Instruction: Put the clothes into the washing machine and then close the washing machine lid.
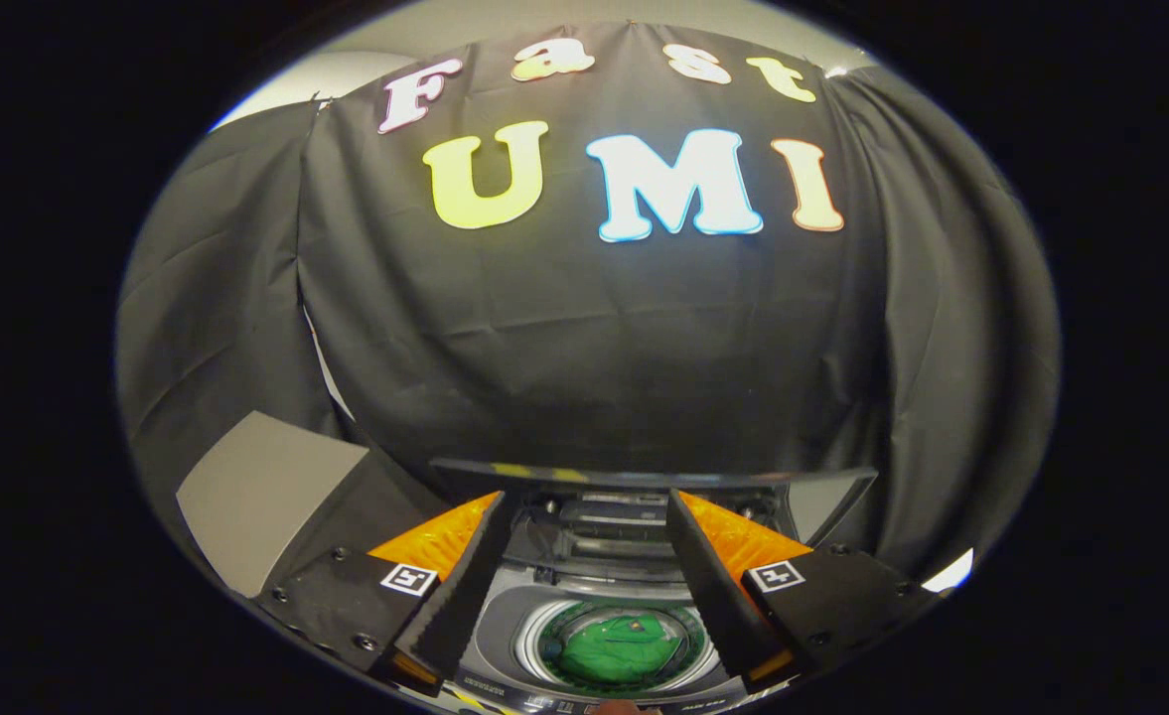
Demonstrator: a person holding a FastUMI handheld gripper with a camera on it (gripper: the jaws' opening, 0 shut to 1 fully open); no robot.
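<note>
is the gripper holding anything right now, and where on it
Nothing is held: the gripper is open, fingers apart above the washing machine, with the green garment lying in its drum.

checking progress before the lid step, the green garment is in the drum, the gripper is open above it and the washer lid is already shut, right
Not quite: the lid is still raised, standing open behind the drum. The rest holds in the gripper view: the green garment lies in the drum, and the gripper is open above it, gripping nothing.
</note>
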